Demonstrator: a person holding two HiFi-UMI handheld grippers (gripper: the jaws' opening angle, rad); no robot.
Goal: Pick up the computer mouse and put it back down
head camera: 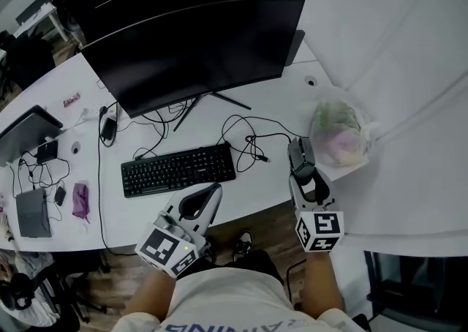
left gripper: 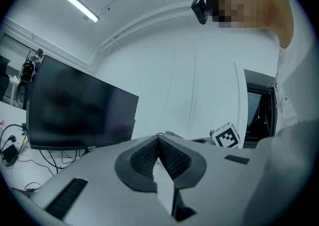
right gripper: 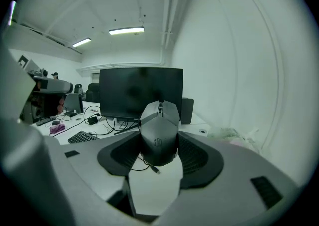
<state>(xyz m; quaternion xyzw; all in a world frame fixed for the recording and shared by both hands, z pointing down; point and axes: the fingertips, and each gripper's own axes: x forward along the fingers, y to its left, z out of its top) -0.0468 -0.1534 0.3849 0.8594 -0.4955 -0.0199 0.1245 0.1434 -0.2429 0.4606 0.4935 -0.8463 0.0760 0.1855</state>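
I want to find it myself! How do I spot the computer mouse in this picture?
Find the big curved monitor on the white desk, then the black keyboard in front of it. To the keyboard's right, the right claw grips the computer mouse: small, dark and angular with a trailing cable, unlike the pale crinkly plastic bag beside it.

Dark wired mouse (right gripper: 159, 128) between right tongs (right gripper: 159, 143)
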